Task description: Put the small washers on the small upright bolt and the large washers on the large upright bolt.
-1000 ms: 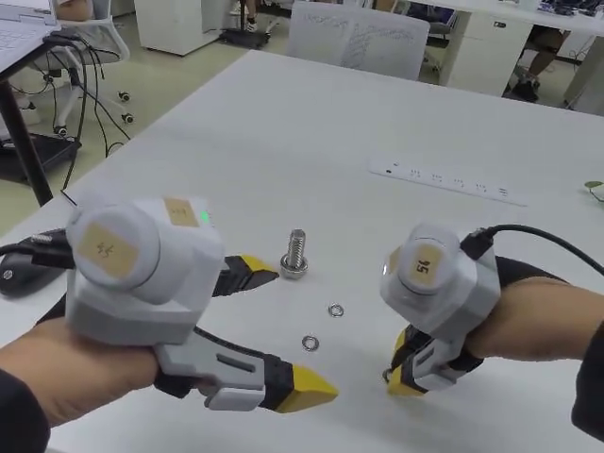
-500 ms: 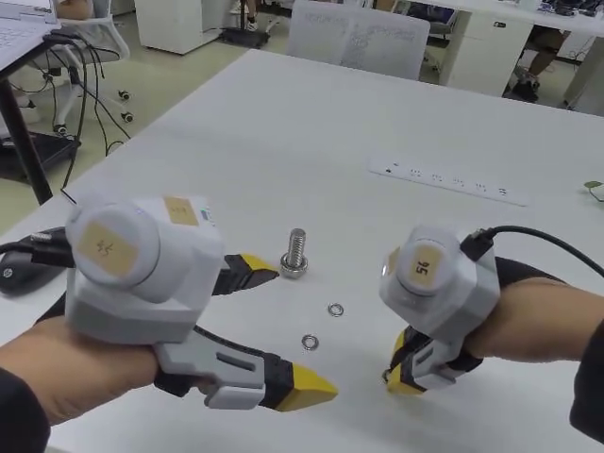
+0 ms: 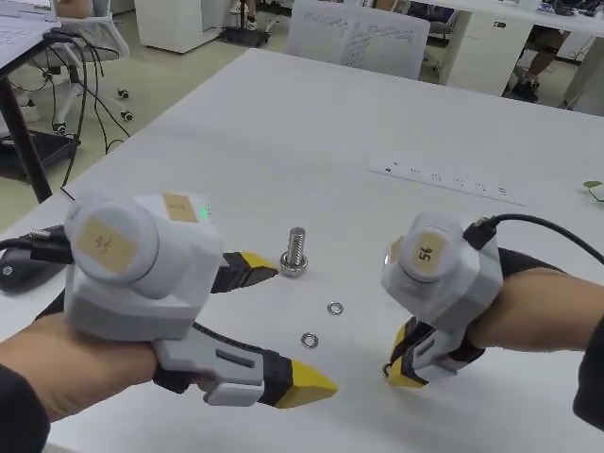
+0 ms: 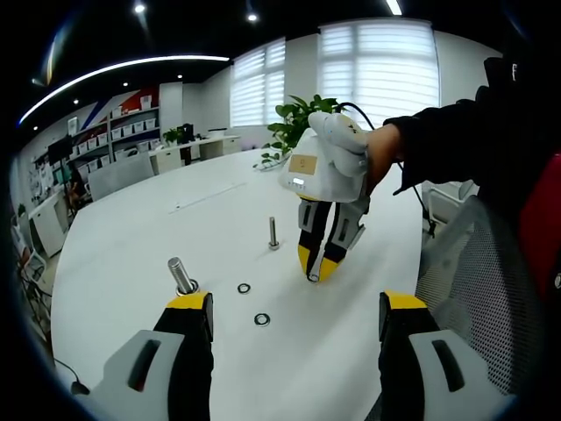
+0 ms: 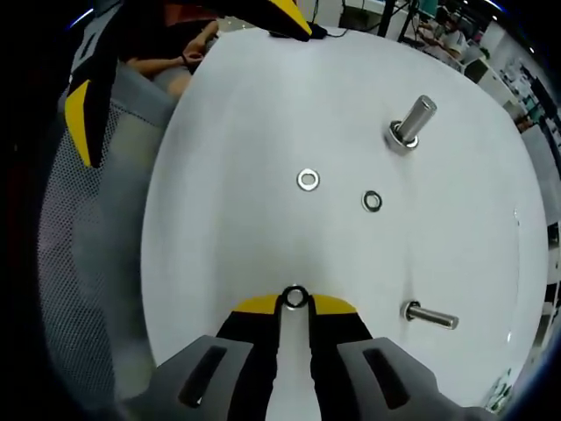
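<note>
- Right hand-held gripper, head view: jaws largely covered by its own grey housing — yellow tips alone emerge.
- Washer, right gripper view: lower rim sunk between the closed yellow tips.
- Left hand-held gripper, right gripper view: both spread jaws cut off toward the upper margin.
- Power strip on counter — sockets too small to tell.

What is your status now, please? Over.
Left gripper open, hovering. Right gripper shut on washer at tabletop. Two loose washers near large bolt. Nothing blocks small bolt.
</note>
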### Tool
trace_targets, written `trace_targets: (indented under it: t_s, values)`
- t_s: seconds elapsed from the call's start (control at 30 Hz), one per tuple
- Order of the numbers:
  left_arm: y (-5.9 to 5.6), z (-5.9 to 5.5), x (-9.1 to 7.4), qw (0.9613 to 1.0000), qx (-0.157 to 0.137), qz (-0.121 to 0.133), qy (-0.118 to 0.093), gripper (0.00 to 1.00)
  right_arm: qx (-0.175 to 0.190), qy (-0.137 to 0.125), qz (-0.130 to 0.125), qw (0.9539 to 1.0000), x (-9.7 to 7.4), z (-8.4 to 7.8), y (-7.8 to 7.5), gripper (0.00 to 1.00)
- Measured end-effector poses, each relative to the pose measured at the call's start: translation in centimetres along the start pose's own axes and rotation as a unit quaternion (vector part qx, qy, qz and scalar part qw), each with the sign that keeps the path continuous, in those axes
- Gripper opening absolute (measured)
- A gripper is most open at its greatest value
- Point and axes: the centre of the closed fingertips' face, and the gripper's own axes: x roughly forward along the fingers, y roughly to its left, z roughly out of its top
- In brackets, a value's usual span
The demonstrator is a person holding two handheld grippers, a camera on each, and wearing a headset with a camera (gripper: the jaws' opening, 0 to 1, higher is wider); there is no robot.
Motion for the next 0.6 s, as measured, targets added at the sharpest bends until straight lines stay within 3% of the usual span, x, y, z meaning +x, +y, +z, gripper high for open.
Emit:
trace_targets:
  t_s: [0.2,0.6]
  values:
    - [0.0,0.0,0.1,1.0000,0.000,-0.001,0.000,0.77,0.010,-0.006,-0.003,0.9999,-1.2,-0.3,-0.5,0.13]
    - [0.0,-0.2,0.2,1.0000,0.000,-0.002,0.002,0.77,0.030,-0.015,-0.033,0.9989,-4.8,-1.3,-2.8,0.13]
